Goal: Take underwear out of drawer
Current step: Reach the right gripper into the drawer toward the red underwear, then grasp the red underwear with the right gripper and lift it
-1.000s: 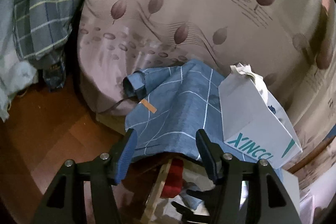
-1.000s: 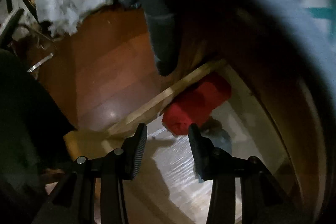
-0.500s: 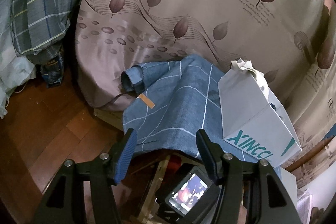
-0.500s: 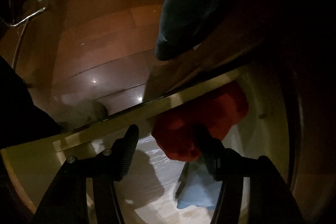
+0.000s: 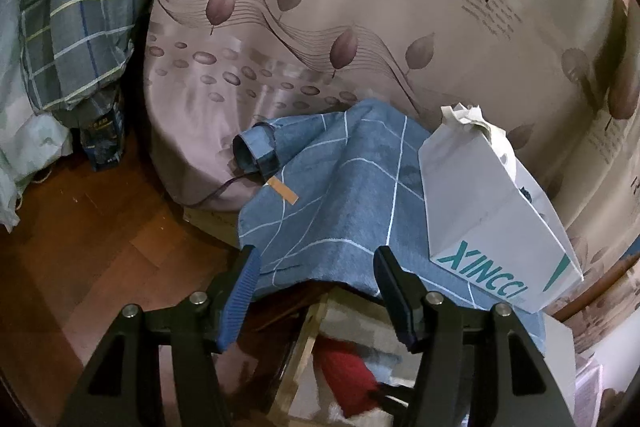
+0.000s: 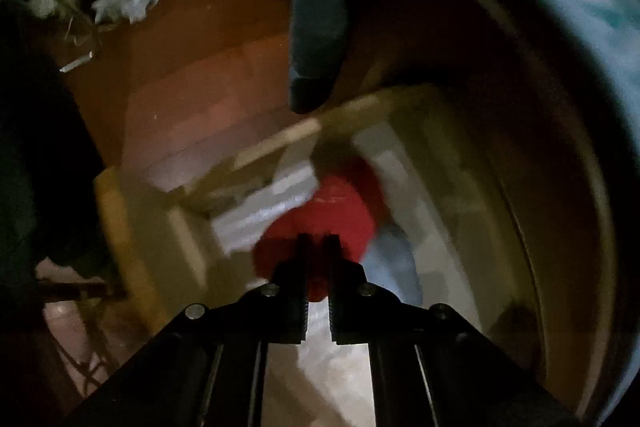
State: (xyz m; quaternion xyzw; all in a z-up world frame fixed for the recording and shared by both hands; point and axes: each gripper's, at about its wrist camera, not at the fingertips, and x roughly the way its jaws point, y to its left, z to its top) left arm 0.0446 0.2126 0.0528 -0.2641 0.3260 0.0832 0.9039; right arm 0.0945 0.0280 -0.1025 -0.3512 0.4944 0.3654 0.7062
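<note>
The red underwear (image 6: 328,211) is bunched over the open wooden drawer (image 6: 280,143), and my right gripper (image 6: 316,239) is shut on its near edge, with red cloth pinched between the narrow jaws. That view is blurred by motion. In the left wrist view the same red underwear (image 5: 348,379) shows low inside the drawer (image 5: 304,347), a dark fingertip of the right gripper against its right side. My left gripper (image 5: 316,255) hangs open above the drawer's front, holding nothing, its fingers framing the hem of a blue checked cloth (image 5: 340,195).
A white paper bag (image 5: 480,211) rests on the blue cloth beside the bed's leaf-patterned sheet (image 5: 320,7). A light blue garment (image 6: 388,263) lies in the drawer by the red one. Plaid bedding (image 5: 76,7) is piled on the left over the wooden floor (image 5: 92,247).
My right gripper's jaws have gone from spread around the red underwear to shut on it, and the gripper has pulled back. The left gripper has kept still.
</note>
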